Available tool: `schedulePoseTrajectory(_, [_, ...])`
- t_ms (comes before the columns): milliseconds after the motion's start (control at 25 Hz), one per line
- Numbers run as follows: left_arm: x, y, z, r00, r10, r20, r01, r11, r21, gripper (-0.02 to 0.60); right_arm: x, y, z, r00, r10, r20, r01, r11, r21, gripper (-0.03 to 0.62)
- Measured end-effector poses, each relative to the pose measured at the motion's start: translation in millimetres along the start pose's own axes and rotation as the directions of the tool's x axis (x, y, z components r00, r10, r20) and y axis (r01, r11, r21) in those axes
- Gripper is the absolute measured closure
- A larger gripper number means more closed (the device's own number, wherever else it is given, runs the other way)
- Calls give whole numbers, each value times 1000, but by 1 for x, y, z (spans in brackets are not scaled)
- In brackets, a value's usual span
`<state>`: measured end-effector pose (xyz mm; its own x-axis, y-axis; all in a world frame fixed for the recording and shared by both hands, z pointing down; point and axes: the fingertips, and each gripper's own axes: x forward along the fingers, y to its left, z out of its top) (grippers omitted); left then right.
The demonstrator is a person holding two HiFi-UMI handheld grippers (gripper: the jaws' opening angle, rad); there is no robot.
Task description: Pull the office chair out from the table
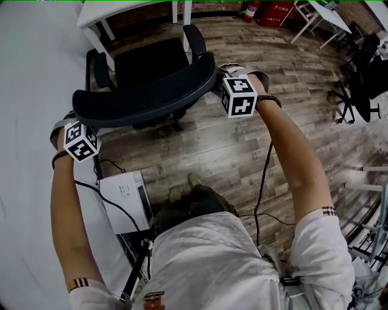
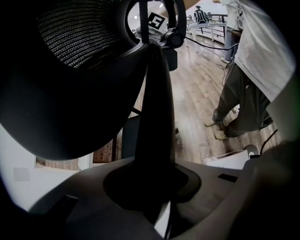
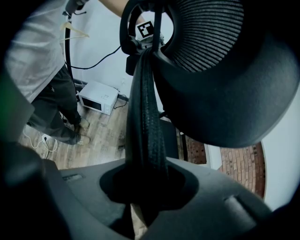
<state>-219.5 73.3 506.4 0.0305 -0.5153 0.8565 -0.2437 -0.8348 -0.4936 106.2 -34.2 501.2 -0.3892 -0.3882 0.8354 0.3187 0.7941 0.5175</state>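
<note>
A black office chair stands on the wood floor in front of a white table (image 1: 121,9); its seat (image 1: 148,60) and both armrests show in the head view. Its curved mesh backrest (image 1: 145,94) faces me. My left gripper (image 1: 77,120) is shut on the backrest's left end and my right gripper (image 1: 217,80) on its right end. In the left gripper view the backrest rim (image 2: 155,108) runs up from between the jaws of the left gripper (image 2: 154,187). In the right gripper view the textured rim (image 3: 147,126) is pinched in the right gripper (image 3: 147,187).
A white box (image 1: 124,200) with cables lies on the floor by the pale wall at the left. My shoes (image 1: 187,184) stand just behind the chair. Other black chairs (image 1: 364,72), white tables (image 1: 324,15) and a red fire extinguisher (image 1: 251,9) are at the far right.
</note>
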Motion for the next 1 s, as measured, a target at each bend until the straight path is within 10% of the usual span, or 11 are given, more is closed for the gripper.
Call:
schedulePoseTrajectory(840, [-40, -66, 20, 999, 39, 2, -39, 999, 7, 499, -51, 69, 10, 1000, 5, 15, -5, 1000, 4, 502])
schedulePoseTrajectory(1000, [-52, -71, 18, 997, 78, 16, -78, 997, -14, 454, -53, 73, 16, 999, -29, 38, 28, 999, 21, 394])
